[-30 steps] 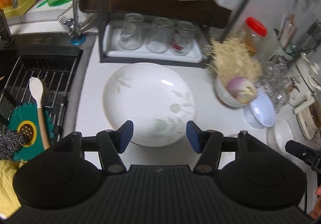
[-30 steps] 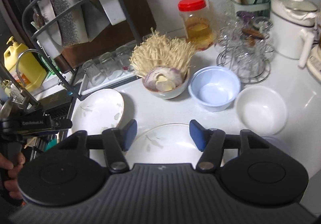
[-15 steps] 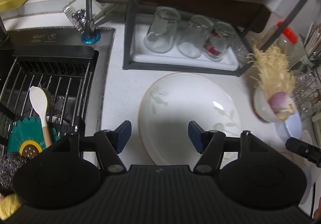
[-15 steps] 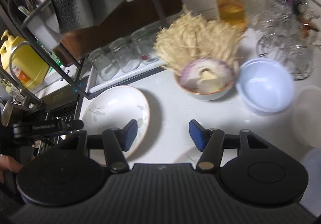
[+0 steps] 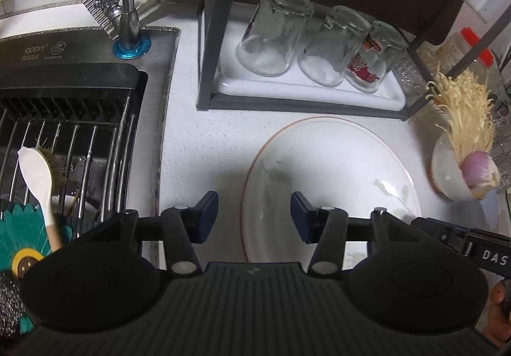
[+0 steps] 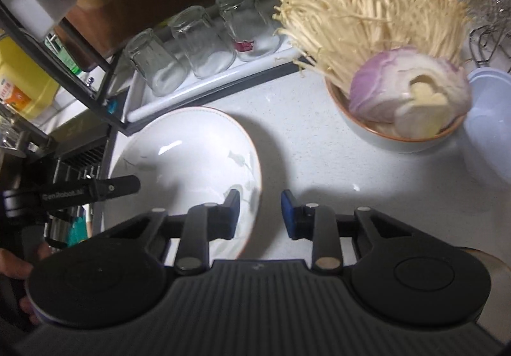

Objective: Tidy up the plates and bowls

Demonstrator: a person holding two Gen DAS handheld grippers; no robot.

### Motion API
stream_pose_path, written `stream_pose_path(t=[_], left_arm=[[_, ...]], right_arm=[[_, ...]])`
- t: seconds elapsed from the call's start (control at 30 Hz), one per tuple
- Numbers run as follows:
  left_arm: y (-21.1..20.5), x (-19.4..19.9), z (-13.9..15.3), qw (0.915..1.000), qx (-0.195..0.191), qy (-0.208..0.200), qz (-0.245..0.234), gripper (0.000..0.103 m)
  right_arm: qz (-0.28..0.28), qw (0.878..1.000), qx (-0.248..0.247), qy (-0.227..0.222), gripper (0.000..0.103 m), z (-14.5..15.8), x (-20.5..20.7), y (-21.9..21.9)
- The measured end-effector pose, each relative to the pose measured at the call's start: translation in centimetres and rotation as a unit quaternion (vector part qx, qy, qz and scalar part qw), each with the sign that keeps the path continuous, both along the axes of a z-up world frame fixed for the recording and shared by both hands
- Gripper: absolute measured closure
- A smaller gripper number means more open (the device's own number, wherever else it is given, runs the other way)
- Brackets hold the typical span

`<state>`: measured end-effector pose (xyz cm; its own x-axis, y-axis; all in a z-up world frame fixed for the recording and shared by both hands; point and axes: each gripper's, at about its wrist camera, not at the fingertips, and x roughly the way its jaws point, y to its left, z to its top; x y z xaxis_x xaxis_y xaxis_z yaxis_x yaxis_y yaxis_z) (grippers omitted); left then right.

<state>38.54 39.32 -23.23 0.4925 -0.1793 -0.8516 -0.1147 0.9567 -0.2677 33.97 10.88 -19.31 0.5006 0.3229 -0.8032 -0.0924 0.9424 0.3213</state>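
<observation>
Plate [image 5: 329, 164] lies on the white counter [image 5: 207, 145] just before the glass rack [image 5: 300, 107]. Left tongs [image 5: 254, 217] gape wide over its near-left rim; right tongs [image 6: 260, 214], narrower, straddle its right rim, gripping nothing.

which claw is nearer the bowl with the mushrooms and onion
Right. The right claw straddles the near right rim of the white plate, on the side toward the bowl. The left claw sits at the plate's opposite edge, with the plate between it and the bowl.
</observation>
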Motion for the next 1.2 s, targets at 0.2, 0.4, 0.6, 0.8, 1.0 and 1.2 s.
stream_pose_path(t=[0.2,0.4,0.6,0.8,1.0,1.2], left_arm=[[-0.1,1.1,-0.6,0.9999,-0.003,0.005,-0.013,0.060],[-0.6,2.1,-0.8,0.9997,-0.008,0.002,-0.024,0.068],[-0.4,2.8,-0.8,0.9994,-0.019,0.009,-0.027,0.071],[0.2,2.7,-0.4,0.9986,-0.039,0.019,-0.031,0.073],[-0.2,2.1,1.4,0.9979,-0.042,0.008,-0.047,0.073],[-1.1,1.1,3.3,0.9969,-0.055,0.007,-0.055,0.073]], right_arm=[[0.009,1.000,0.009,0.003,0.075,-0.5,0.7,0.8],[0.008,1.000,0.001,0.004,0.076,-0.8,0.9,1.1],[0.014,1.000,-0.024,-0.004,0.080,-1.3,1.2,1.8],[0.010,1.000,-0.015,0.010,0.081,-0.7,1.2,1.4],[0.002,1.000,-0.006,-0.001,0.081,0.7,0.3,0.6],[-0.003,1.000,-0.002,-0.011,0.081,2.6,-1.4,-0.7]])
